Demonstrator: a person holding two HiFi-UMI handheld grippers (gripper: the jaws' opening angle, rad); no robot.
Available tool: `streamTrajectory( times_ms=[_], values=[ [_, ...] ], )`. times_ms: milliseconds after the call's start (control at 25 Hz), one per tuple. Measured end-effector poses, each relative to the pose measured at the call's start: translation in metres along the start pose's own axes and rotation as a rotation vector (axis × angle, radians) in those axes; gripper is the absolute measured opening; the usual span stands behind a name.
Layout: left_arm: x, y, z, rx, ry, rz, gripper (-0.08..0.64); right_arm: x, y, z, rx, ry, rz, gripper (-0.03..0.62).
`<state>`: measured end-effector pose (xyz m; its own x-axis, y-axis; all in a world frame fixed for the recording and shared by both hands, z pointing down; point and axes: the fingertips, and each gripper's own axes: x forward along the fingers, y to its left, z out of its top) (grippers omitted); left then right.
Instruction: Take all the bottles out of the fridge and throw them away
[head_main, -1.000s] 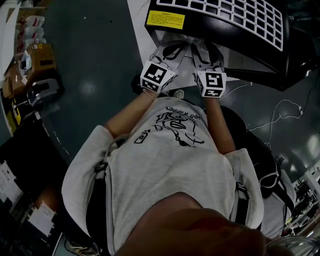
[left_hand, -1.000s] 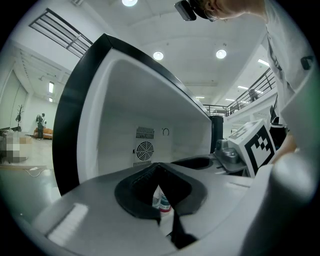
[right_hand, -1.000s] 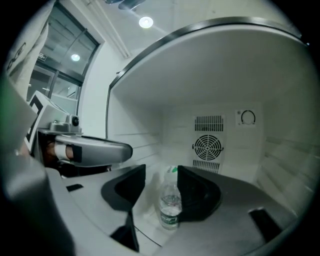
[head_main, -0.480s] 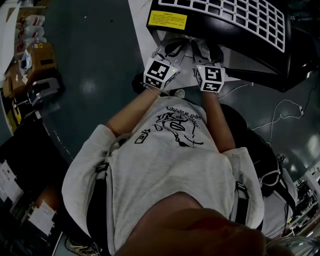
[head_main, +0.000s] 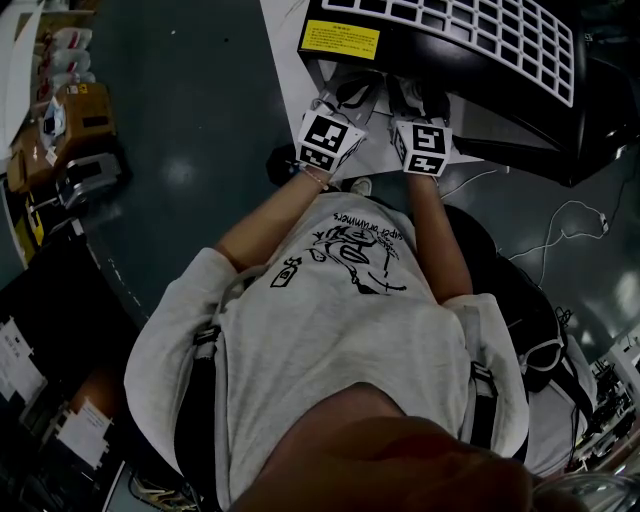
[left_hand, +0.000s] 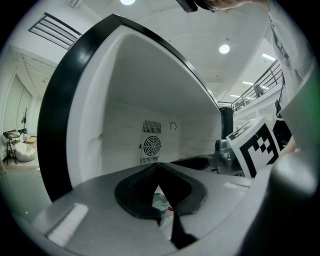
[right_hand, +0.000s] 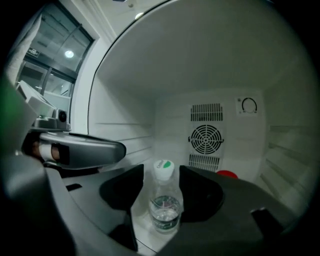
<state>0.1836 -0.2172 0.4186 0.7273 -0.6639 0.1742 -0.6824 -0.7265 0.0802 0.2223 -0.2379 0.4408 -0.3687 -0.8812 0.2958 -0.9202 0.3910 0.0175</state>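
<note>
A small clear bottle (right_hand: 164, 200) with a white cap stands on the fridge floor (right_hand: 145, 227). My right gripper (right_hand: 161, 171) is open around it; its jaws have just been opening, and there is a gap on each side of the cap. A red cap (right_hand: 227, 174) peeks out behind the right jaw. My left gripper (left_hand: 159, 167) is also inside the fridge, its pads meeting at the tips, with part of a bottle (left_hand: 161, 202) showing below them. In the head view both marker cubes (head_main: 328, 142) (head_main: 423, 148) sit at the fridge (head_main: 480, 70) opening.
The white fridge interior has a round fan grille (right_hand: 206, 139) and a dial (right_hand: 248, 105) on its back wall. The black fridge stands on a grey floor with white cables (head_main: 560, 225) to the right. Shelving with boxes (head_main: 60, 120) is at the far left.
Both grippers have edged a little further into the fridge opening. The person's body has hardly shifted.
</note>
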Motion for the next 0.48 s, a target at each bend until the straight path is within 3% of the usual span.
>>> streamTrajectory(
  times_ms=[480],
  values=[
    [0.005,0.002,-0.008,0.0,0.024,0.01,0.009,0.012,0.0,-0.004,-0.007,0.002,0.017,0.195]
  ],
)
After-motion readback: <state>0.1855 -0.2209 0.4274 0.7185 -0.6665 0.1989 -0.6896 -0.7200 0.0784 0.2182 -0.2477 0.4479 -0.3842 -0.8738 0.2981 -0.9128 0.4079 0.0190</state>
